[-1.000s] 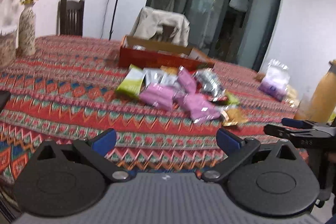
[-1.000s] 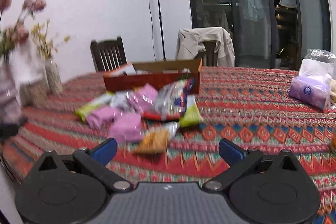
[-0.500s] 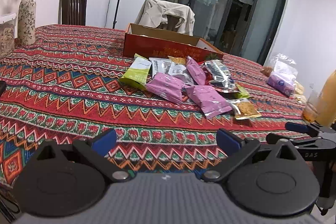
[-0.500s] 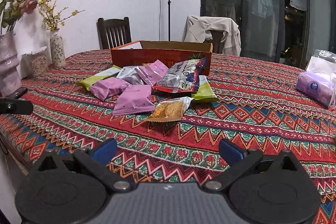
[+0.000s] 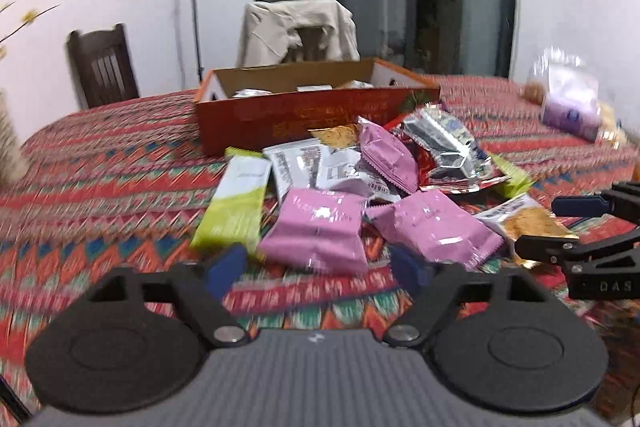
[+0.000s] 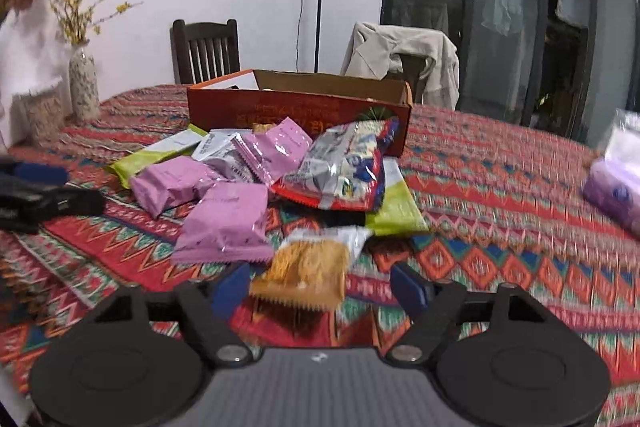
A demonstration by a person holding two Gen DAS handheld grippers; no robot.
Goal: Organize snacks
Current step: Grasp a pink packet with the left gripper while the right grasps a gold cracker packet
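Left claw (image 5: 316, 267): closer to the snack pile than a second ago, jaws closing, nearest pink packet (image 5: 316, 235) just ahead, untouched.
Right claw (image 6: 320, 283): likewise nearer, jaws closing around the orange cracker packet (image 6: 306, 275), pads not yet pressing.

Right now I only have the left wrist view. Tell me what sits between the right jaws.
Observer: In the right wrist view, the golden cracker packet lies between the jaws of the right gripper. They are closing, and the pads are not on it yet.
Operator: Tell me what lies just beyond that packet.
Observer: A green packet, with its far end tucked under the silver bag.
Operator: Report what stands at the table's far left.
Observer: A patterned vase holding yellow flowers, upright on the cloth.
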